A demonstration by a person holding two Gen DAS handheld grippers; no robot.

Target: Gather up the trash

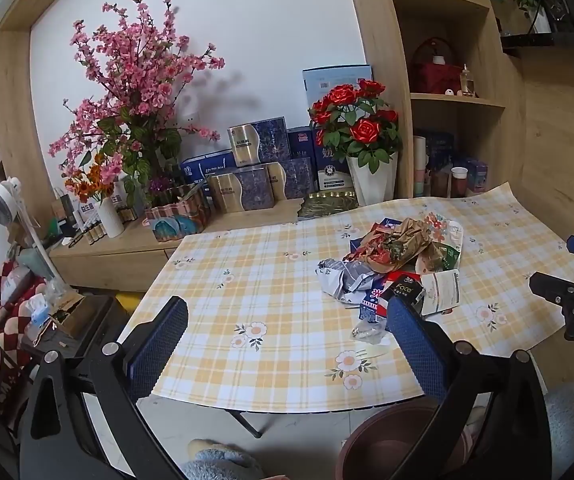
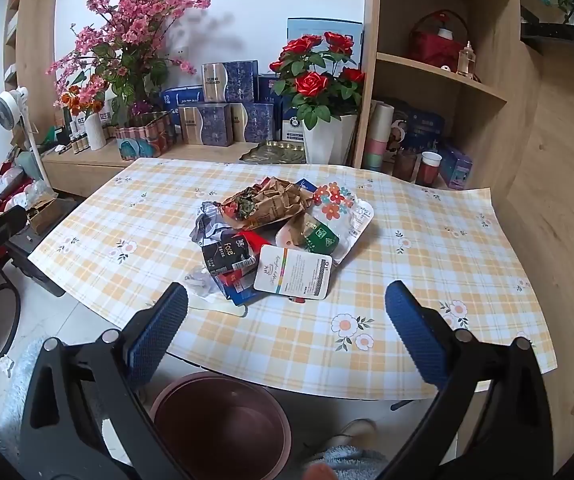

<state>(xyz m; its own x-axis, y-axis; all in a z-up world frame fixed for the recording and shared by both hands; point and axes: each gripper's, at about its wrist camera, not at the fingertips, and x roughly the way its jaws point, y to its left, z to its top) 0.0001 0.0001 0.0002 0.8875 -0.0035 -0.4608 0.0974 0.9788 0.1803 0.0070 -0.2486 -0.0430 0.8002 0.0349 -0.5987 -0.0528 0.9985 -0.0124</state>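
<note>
A heap of trash (image 2: pixel 283 228) lies mid-table: crumpled brown paper (image 2: pixel 271 200), a black "Face" packet (image 2: pixel 223 254), a white printed card (image 2: pixel 293 278), a flowered plastic wrapper (image 2: pixel 335 204) and a clear wrapper (image 2: pixel 201 280). The same trash heap (image 1: pixel 399 260) shows at the right in the left wrist view. My left gripper (image 1: pixel 287 328) hovers open over the table's near edge, left of the heap. My right gripper (image 2: pixel 287 312) is open just short of the white card, nothing between its pads. A dark red bin (image 2: pixel 223 424) stands on the floor below the table edge.
The table (image 2: pixel 427 280) wears a yellow checked cloth with flowers. Behind it a wooden sideboard carries a pink blossom arrangement (image 2: pixel 127 32), a red rose pot (image 2: pixel 323 92) and blue boxes (image 2: pixel 227 96). Shelves (image 2: pixel 447 80) rise at the right. A small fan (image 1: pixel 3 196) stands at the left.
</note>
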